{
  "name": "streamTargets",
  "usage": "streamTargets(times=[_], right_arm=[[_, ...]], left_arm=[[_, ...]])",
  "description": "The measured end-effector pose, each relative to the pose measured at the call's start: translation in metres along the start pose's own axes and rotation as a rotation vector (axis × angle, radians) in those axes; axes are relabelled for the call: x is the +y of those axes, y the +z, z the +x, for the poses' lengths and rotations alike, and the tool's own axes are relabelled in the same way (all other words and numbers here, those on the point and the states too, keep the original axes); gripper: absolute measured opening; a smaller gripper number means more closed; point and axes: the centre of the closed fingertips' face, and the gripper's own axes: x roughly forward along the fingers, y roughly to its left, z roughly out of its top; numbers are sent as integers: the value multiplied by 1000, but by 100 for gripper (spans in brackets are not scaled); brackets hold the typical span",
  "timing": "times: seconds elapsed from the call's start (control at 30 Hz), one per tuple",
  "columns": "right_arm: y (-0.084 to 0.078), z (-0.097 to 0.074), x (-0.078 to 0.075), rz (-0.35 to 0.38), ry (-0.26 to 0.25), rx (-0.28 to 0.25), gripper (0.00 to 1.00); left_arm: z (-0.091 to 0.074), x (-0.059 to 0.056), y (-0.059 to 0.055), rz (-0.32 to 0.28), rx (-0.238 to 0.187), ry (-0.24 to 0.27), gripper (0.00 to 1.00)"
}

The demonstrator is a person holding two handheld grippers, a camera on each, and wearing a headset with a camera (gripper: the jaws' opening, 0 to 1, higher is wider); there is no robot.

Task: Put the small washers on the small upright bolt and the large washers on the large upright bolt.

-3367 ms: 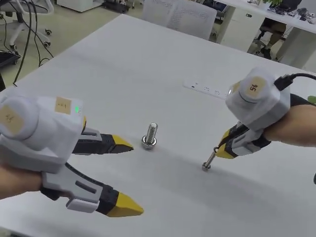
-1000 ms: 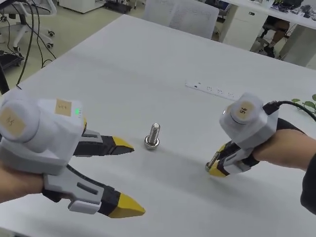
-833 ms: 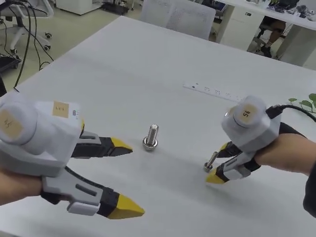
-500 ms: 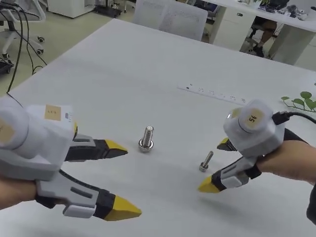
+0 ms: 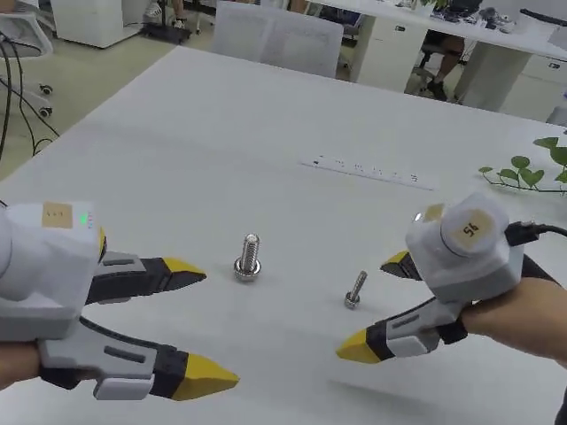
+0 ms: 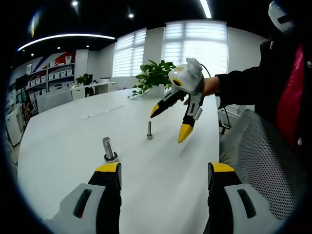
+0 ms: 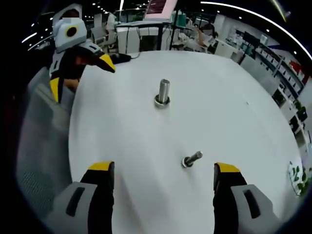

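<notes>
Left gripper: jaws spread wide, nothing between them. It has stayed low at the near left of the table, aimed toward the large bolt.
Large bolt: upright just beyond my left jaws, with a ring-like collar at its foot that I take for washers. Unchanged over the last seconds.
Small bolt: to the right of the large one and apart from it. It now stands free, leaning rather than truly upright, with a flat ring at its base.
Right gripper: a second ago it was pinched in close at the small bolt. Since then I have opened it wide and drawn it back, empty, with the bolt just ahead of its jaws.
Meaning: with both grippers empty and rings at each bolt's foot, I judge a small washer was just dropped on. The sorting looks finished or nearly so, and the small bolt's lean is what I would watch.
</notes>
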Motion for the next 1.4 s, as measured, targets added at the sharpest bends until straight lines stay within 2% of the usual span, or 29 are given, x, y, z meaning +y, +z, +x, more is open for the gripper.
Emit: streamTargets(times=[0.13,0.47,0.67,0.77,0.8,1.0,1.2,1.4], right_arm=[[-5,-7,8,23,-15,-19,85],[-8,-31,33,100,-45,-111,84],[-8,-44,41,160,-61,-182,84],[-12,-49,46,172,-72,-199,83],[-14,-50,47,175,-76,-198,83],[-20,-56,49,203,-98,-229,83],[-16,-56,52,231,-108,-270,83],[-20,-53,58,233,-103,-259,83]], left_arm=[[-2,1,1,-9,-7,11,72],[-7,3,3,-21,-13,37,74],[-8,2,-1,-9,12,55,76],[-8,1,-5,6,38,62,77],[-8,0,-8,11,51,63,77],[-8,-3,-12,-5,64,60,77],[-6,-5,-19,-13,87,59,78],[-6,-7,-21,-23,86,53,77]])
